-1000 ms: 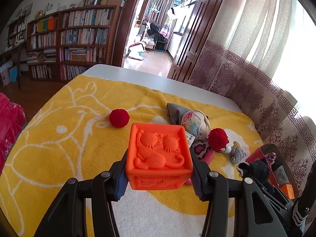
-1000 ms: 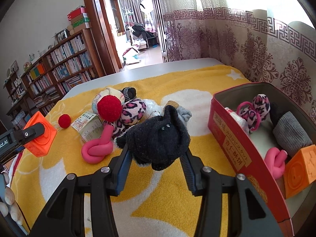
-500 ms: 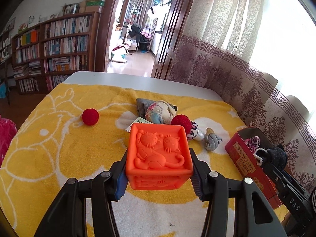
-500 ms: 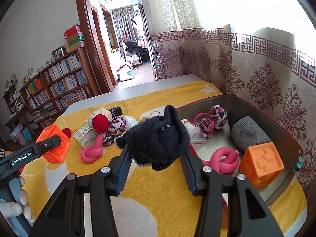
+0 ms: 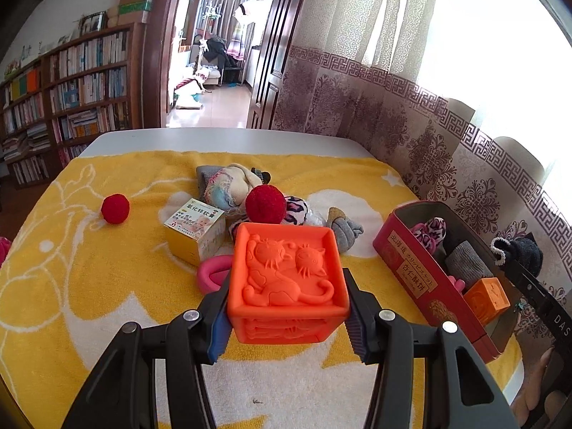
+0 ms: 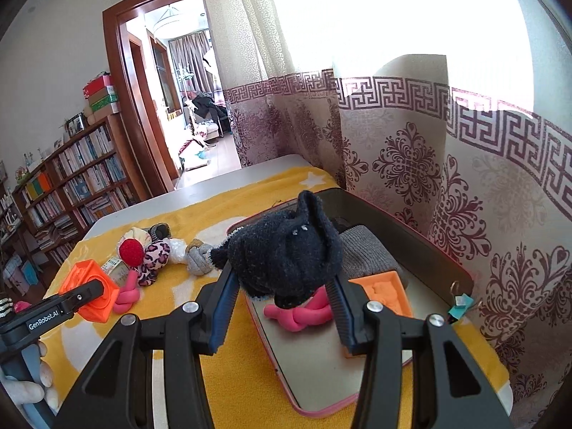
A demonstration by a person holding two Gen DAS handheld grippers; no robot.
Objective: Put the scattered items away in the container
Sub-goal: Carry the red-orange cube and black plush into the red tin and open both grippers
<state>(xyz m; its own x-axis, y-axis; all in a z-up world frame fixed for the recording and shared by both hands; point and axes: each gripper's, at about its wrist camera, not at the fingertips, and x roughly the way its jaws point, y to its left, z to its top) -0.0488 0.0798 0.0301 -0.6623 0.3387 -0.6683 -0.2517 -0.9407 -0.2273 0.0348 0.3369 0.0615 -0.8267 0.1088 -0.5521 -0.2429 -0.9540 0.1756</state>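
The right gripper [image 6: 282, 304] is clamped on a black fuzzy sock [image 6: 286, 254], pinched low so the bulk bunches above the pads, and it hangs over the open red tin [image 6: 454, 271], which seems the reason for holding it high: from there it can drop straight in. The left gripper [image 5: 287, 316] squeezes an orange embossed block [image 5: 287, 282] by two opposite sides, cat relief facing the camera, held above the yellow towel [image 5: 89, 279] short of the tin, probably waiting its turn. Inside the tin lie a grey rolled sock [image 6: 368, 254], a second orange block [image 6: 384, 293], a pink knotted rope [image 6: 304, 316] and, seen from the left wrist view, a leopard-print bundle [image 5: 429, 232]. Still out on the towel are a small red pompom [image 5: 115, 208], a larger red pompom [image 5: 265, 203], a little carton [image 5: 195, 228], a pale patterned bundle [image 5: 230, 184], a grey knotted sock [image 5: 345, 227] and another pink rope [image 5: 212, 275]. The held sock hides much of the tin's middle, the block covers most of that pink rope, and the pile behind the larger pompom is too tangled to separate. The tin's near end is cut off by the gripper arms.
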